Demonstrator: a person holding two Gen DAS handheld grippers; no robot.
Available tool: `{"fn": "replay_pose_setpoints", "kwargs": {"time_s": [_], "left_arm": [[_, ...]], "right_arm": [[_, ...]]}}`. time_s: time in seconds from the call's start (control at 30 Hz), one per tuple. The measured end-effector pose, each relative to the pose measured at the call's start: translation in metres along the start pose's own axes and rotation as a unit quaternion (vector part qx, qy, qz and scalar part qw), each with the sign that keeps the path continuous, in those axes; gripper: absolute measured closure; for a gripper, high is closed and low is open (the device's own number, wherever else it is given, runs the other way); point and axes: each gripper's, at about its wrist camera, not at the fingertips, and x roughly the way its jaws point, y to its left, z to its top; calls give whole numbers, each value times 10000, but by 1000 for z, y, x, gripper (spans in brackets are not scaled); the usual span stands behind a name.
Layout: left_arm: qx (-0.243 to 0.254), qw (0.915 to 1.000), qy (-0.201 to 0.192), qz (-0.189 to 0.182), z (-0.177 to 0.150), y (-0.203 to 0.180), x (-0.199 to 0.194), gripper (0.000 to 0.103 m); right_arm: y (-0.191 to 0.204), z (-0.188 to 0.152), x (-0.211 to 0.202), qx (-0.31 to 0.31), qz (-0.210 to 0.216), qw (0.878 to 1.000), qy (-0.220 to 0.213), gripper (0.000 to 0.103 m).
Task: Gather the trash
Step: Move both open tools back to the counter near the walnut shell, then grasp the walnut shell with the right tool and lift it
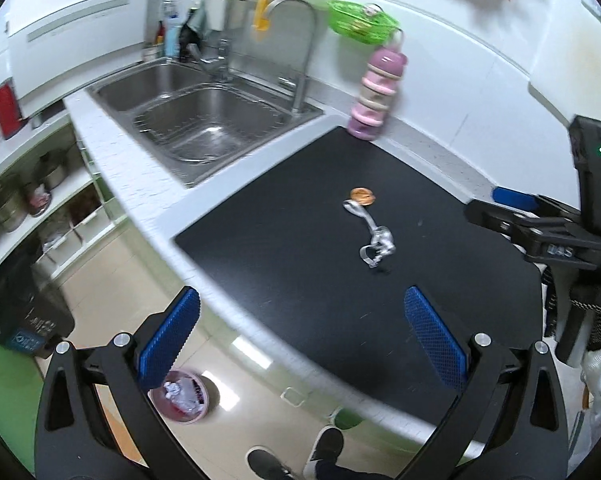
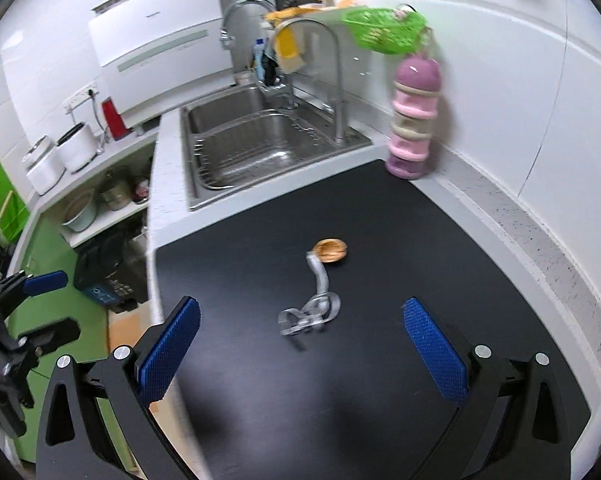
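Black mat (image 2: 440, 248) on table, beside steel sink (image 2: 260, 148). Mid-mat: crumpled silvery wrapper strip (image 2: 314, 308), possibly foil, with small round brown piece (image 2: 331, 250) touching its far end. Left gripper (image 1: 300, 336) spread wide, empty, hovering over near mat edge and floor. Right gripper (image 2: 300, 344) spread wide, empty, above mat, wrapper just ahead between fingers. Pink stacked container (image 2: 414, 120) at far mat corner. Pink bin (image 1: 182, 396) with crumpled scraps on floor below.
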Motion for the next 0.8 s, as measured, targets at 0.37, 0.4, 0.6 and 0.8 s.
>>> {"fn": "replay_pose_setpoints", "kwargs": {"time_s": [0.37,0.4,0.6,0.8], "left_arm": [[-111,9995,271,136,9,-40,55,3],[-136,9994,293,151,9,-40,59,3],[-269,9986,399,217,11,-36,75,3],[-357,9978,493,250,13,-29,90,3]], "right_arm": [[-48,34,99,-461,118,9980,428,5],[-49,35,111,-519,125,9974,481,5],[-57,39,154,-494,206,9960,714,5],[-62,39,180,-414,316,9942,936,32]]}}
